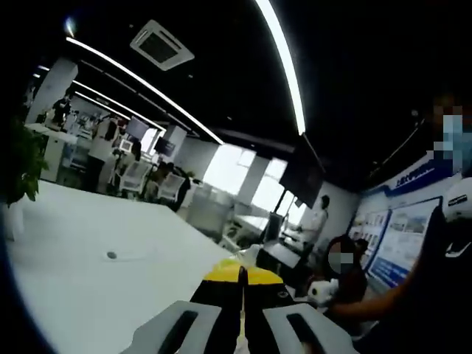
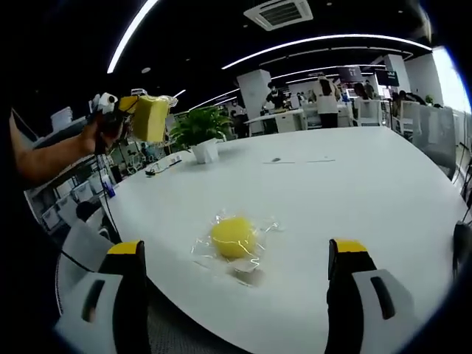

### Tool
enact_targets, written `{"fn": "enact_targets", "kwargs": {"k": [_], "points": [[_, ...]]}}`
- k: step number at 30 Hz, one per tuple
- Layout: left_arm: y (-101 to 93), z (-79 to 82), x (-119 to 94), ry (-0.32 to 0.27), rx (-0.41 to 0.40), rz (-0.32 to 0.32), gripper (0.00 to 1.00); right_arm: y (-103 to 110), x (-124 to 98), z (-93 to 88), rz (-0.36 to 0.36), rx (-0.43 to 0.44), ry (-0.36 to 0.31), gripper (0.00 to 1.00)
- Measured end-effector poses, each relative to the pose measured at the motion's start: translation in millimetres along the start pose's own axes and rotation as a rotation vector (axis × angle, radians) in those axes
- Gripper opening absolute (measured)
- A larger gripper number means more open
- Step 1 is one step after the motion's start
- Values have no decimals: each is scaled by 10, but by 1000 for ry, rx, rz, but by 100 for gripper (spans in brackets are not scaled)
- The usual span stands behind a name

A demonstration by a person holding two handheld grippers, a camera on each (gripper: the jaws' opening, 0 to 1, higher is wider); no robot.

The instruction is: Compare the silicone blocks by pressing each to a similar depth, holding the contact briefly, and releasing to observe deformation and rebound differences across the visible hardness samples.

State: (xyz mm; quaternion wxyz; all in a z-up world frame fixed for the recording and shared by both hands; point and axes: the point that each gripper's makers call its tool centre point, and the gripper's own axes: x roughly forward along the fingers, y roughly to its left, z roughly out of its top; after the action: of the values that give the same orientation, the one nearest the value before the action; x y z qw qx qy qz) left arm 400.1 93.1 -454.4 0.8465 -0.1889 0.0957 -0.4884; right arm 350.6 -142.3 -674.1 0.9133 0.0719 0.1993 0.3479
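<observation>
One yellow silicone block (image 2: 233,237) (clear-wrapped) on table (image 2: 354,192).

A white table (image 2: 354,184) is seen spreading out beyond the fingertips, with a potted plant (image 2: 200,131) set at its far edge, up and to the left of them. Long ceiling light strips (image 1: 284,59) and a ceiling vent (image 2: 279,12) are seen overhead (an open office). Seated people (image 1: 343,269) are visible right of the fingers.

Bright ceiling light strips (image 1: 284,59), window glare (image 1: 228,168), dim ceiling, strong fisheye bending, soft focus.
</observation>
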Motion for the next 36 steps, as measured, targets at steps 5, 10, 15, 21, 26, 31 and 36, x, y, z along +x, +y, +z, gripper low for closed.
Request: {"fn": "enact_targets", "kwargs": {"k": [5, 10, 15, 21, 26, 31, 36], "points": [[-75, 97, 22, -19, 14, -18, 0, -5, 36, 63, 1, -8, -13, 96], [-202, 137, 98, -31, 8, -54, 0, 48, 43, 209, 17, -21, -41, 96], [-204, 52, 178, 14, 35, -67, 0, 72, 43, 301, 29, -44, -55, 96], [-183, -107, 204, 71, 69, -76, 0, 91, 52, 445, 45, -59, -74, 96], [-186, -177, 200, 85, 55, -81, 0, 175, 131, 539, 81, -66, -80, 96], [-228, -169, 199, 77, 71, -81, 0, 302, 203, 677, 128, -94, -91, 96], [-229, -166, 191, 72, 93, -84, 0, 400, 264, 817, 165, -120, -104, 96]]}}
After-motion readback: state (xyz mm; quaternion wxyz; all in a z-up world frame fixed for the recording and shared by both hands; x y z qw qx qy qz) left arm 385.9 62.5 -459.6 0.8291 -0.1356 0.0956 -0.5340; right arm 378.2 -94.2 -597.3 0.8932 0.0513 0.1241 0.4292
